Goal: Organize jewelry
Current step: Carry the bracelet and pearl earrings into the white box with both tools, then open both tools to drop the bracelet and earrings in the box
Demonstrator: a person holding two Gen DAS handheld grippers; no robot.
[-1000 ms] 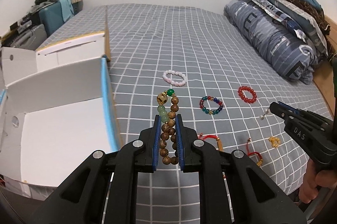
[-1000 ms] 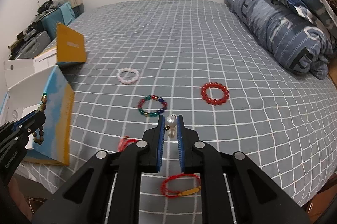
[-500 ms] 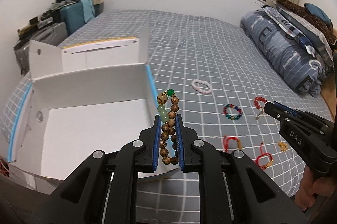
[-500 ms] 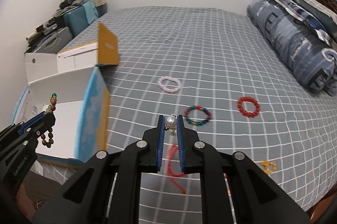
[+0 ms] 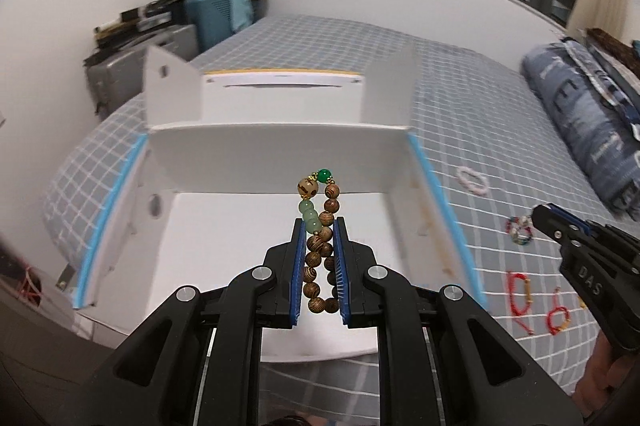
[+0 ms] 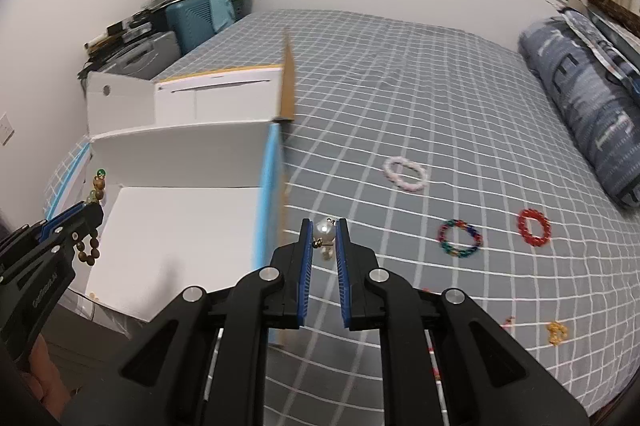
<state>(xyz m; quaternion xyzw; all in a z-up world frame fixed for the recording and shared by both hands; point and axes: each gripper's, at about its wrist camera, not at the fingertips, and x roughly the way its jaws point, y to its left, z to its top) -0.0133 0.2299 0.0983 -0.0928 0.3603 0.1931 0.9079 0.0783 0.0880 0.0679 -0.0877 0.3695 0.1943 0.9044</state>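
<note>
My left gripper (image 5: 319, 222) is shut on a wooden bead bracelet (image 5: 320, 258) with green beads, held over the open white box (image 5: 224, 254). My right gripper (image 6: 324, 224) is shut on a pearl earring (image 6: 325, 232), just right of the box's blue-edged side wall (image 6: 268, 186). On the bed lie a pink bracelet (image 6: 406, 174), a multicolour bracelet (image 6: 459, 238) and a red bead bracelet (image 6: 533, 227). From the right wrist view the left gripper (image 6: 86, 212) hangs over the box with the beads dangling. The right gripper's tip (image 5: 538, 216) shows at the right in the left wrist view.
Red cord bracelets (image 5: 520, 290) and a small gold charm (image 6: 557, 333) lie near the bed's front edge. A rolled blue duvet (image 6: 588, 98) fills the right side. Suitcases and clutter (image 5: 160, 38) stand beyond the box. The grey checked bedsheet (image 6: 400, 86) stretches behind.
Both grippers have swung left toward the box. The left one, first over the bedsheet, now hangs over the box's inside; the right one has come up beside the box's side wall.
</note>
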